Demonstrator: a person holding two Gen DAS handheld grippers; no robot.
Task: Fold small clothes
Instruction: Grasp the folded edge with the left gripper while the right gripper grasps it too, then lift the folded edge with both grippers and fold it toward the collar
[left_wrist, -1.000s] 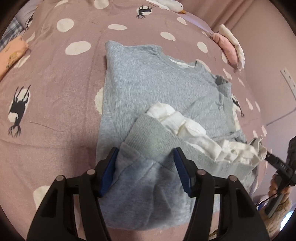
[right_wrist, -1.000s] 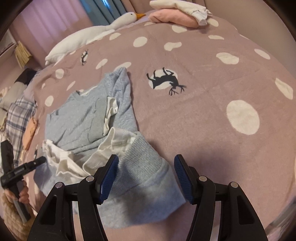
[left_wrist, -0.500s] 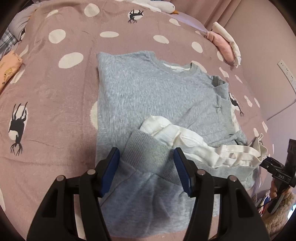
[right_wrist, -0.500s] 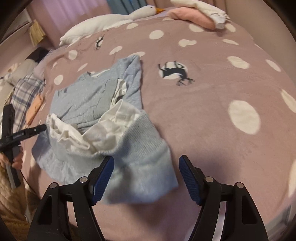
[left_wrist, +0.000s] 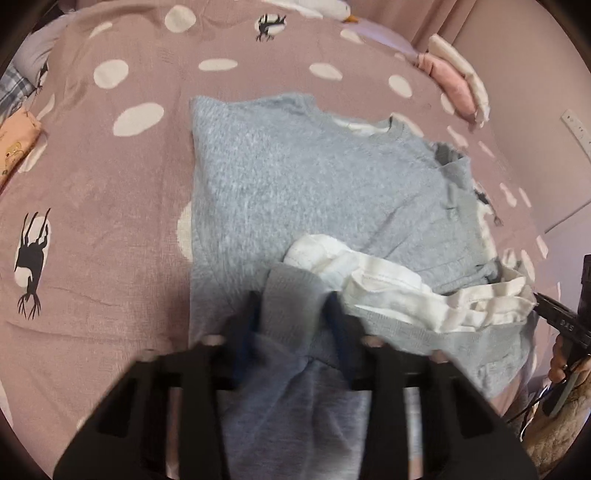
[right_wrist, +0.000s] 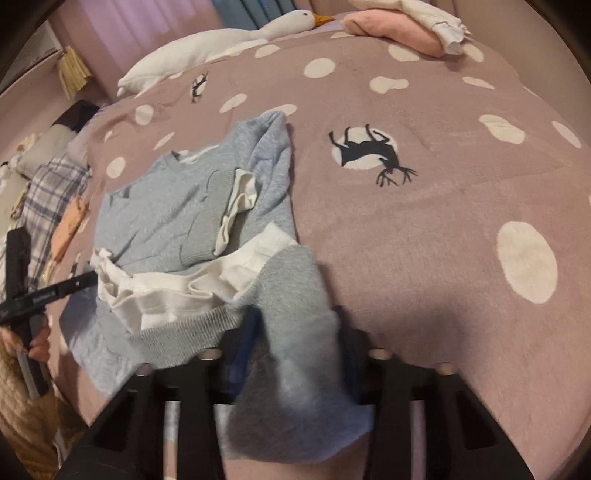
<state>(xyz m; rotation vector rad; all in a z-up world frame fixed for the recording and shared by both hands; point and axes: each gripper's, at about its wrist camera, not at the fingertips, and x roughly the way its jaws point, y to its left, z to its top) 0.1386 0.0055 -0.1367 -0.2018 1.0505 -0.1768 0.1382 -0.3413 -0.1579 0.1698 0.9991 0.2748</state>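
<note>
Both tools have just been closed on the ribbed hem of the grey sweatshirt (left_wrist: 295, 177) spread on the spotted bed cover (left_wrist: 92, 221), left tool (left_wrist: 293, 317) and right tool (right_wrist: 295, 332) each gripping a bunched near corner, so the hem is judged ready to be lifted toward the far collar.

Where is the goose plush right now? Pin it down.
In the right wrist view the goose plush lies along the bed's far edge, upper left, its beak toward the pink folded clothes.
</note>
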